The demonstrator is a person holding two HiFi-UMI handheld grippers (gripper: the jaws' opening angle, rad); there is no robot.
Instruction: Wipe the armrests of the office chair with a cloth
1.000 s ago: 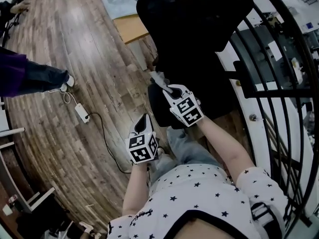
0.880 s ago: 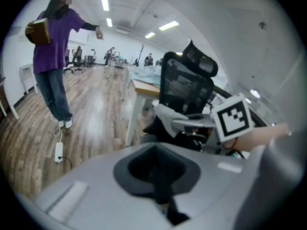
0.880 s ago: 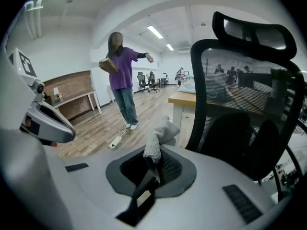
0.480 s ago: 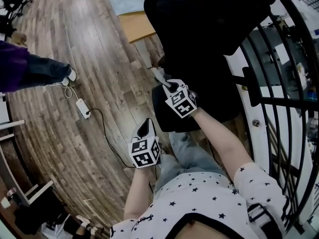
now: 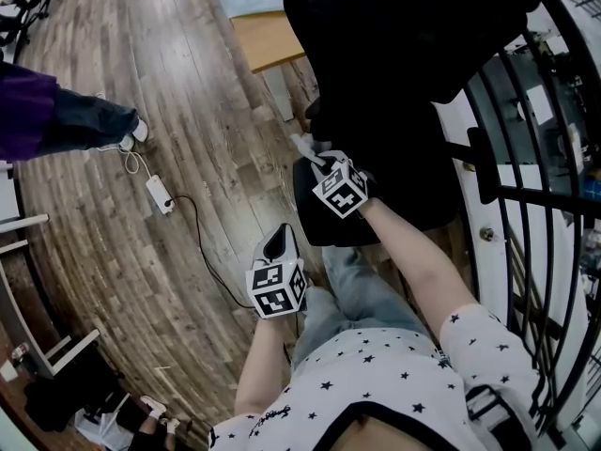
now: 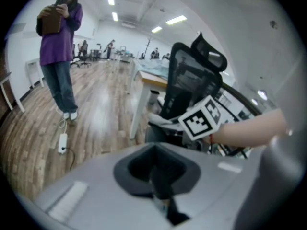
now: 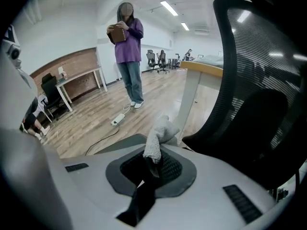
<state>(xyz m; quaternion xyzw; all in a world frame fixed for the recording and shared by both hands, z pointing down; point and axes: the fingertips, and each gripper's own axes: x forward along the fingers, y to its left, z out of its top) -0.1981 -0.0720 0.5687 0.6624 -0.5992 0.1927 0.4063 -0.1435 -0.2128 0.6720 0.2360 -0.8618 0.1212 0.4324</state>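
— Where are we with the wiping?
— Early on, we judge. Our right gripper (image 7: 151, 166) has its jaws pinched tight on one end of the pale grey fluffy cloth (image 7: 158, 137), and the free end sticks out ahead of the tips.
— And the cloth against the chair?
— In the head view it sits at the near edge of the black mesh-backed office chair (image 5: 404, 73), right by a dark padded part (image 5: 315, 216) low on its side. We take that for an armrest, yet the chair is one black mass there and we cannot tell whether the cloth touches it.
— What about our other tool?
— Our left gripper (image 6: 159, 188) has its jaws closed together with nothing between them. It hangs low over the brown wood-plank floor (image 5: 188, 158), apart from the chair, doing no work.
— So what is left?
— As far as we see, nearly all of it: no armrest shows as wiped, so we have both to go over, this side first and then the far one
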